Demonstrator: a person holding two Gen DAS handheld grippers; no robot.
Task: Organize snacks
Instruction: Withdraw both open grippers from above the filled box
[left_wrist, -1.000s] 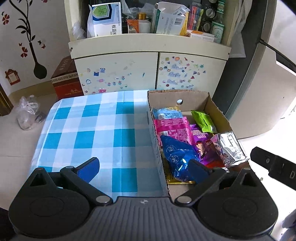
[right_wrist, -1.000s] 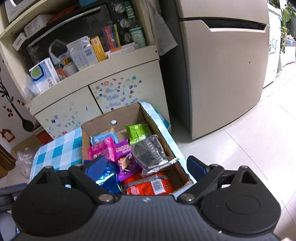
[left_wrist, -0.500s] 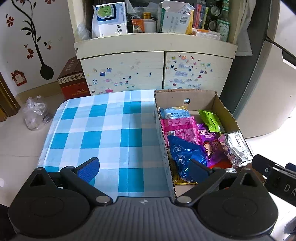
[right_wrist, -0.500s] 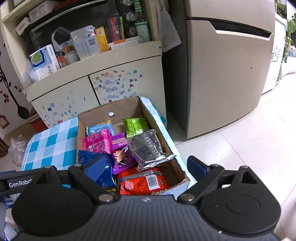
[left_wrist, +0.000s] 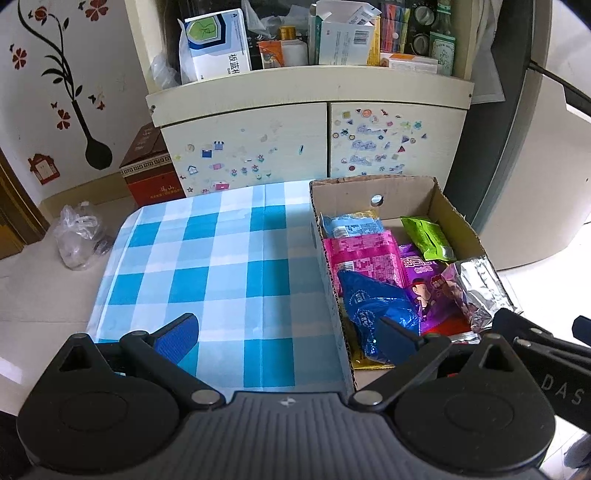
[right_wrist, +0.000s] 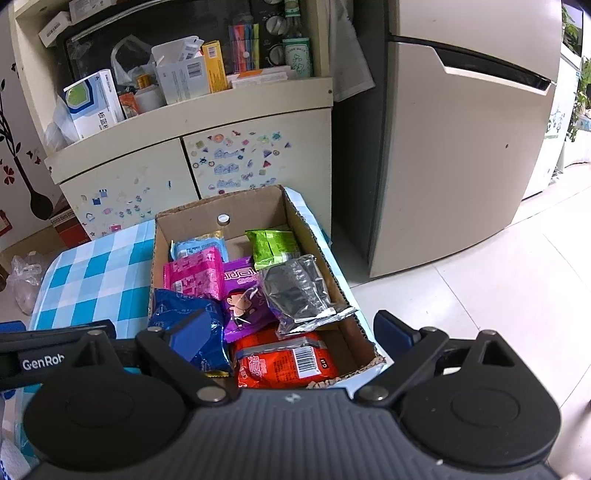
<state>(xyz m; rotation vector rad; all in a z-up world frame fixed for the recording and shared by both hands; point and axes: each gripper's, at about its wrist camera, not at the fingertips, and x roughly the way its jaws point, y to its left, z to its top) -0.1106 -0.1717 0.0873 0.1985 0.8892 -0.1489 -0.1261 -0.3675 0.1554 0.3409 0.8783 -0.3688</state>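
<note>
A cardboard box (left_wrist: 410, 190) (right_wrist: 255, 205) stands on the right part of a blue-checked table (left_wrist: 221, 266) (right_wrist: 96, 273). It holds several snack packs: blue (left_wrist: 373, 302) (right_wrist: 177, 306), pink (left_wrist: 365, 258) (right_wrist: 195, 275), purple (left_wrist: 424, 277) (right_wrist: 243, 295), green (left_wrist: 426, 236) (right_wrist: 273, 245), silver (left_wrist: 476, 284) (right_wrist: 299, 290), red (right_wrist: 288, 363) and light blue (left_wrist: 351, 225) (right_wrist: 199, 245). My left gripper (left_wrist: 288, 334) is open and empty above the table's near edge, straddling the box's left wall. My right gripper (right_wrist: 290, 330) is open and empty above the box's near end.
A cream cabinet (left_wrist: 314, 136) (right_wrist: 192, 155) with cluttered shelf stands behind the table. A fridge (right_wrist: 454, 140) is to the right. A red-brown carton (left_wrist: 151, 170) and a plastic bag (left_wrist: 79, 236) lie on the floor at the left. The right gripper's body shows in the left view (left_wrist: 546, 343).
Both grippers have drawn back and up a little, so the box and table look farther off. Both stay open and empty. The snacks have not moved.
</note>
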